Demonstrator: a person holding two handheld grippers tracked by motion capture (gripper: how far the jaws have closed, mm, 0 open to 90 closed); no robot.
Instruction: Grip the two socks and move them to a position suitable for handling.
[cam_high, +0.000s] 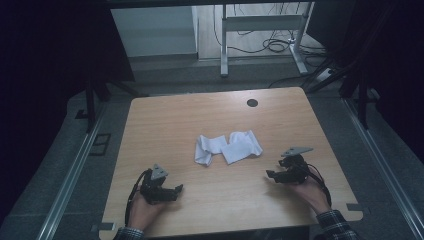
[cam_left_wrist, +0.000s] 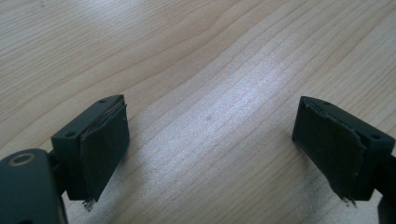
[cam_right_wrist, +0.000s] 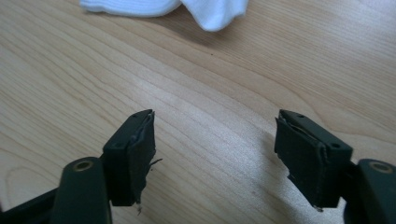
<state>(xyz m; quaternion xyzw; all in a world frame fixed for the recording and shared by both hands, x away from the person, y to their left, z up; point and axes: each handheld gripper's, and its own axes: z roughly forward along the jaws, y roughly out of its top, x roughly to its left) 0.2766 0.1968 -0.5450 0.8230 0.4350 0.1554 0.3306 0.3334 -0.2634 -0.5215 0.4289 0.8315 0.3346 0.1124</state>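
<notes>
White socks (cam_high: 228, 146) lie crumpled in a loose pile at table centre, two pieces touching, one at the left with a rounded toe end, one at the right angled across it. From the socks, left gripper (cam_high: 176, 191) sits at about 7 o'clock, right gripper (cam_high: 270, 174) at about 4 o'clock, both well apart from the fabric

Left gripper: held in the person's left hand (cam_high: 141, 210) low on the wooden table (cam_high: 170, 125), jaws pointing toward 3 o'clock in the high view. In the left gripper view its gripper (cam_left_wrist: 210, 135) has jaws spread wide, bare wood grain between the pads (cam_left_wrist: 105, 144), nothing pinched

Right gripper: held in the right hand (cam_high: 311, 192), jaws pointing toward 9 o'clock in the high view, grey three-cornered plate (cam_high: 296, 150) on top. In the right gripper view the gripper (cam_right_wrist: 215, 151) has jaws apart with a clear gap, only wood between the pads (cam_right_wrist: 306, 158), nothing pinched. Socks (cam_right_wrist: 168, 8) show at 12 o'clock of that view, at the top edge, near but not touching the jaws

Dark round hole (cam_high: 252, 103) in the table at 1 o'clock from the socks, near the far edge. Plaid sleeve cuff (cam_high: 334, 222) at lower right. Metal desk frame (cam_high: 260, 30) and cables (cam_high: 277, 45) on the floor beyond the table
</notes>
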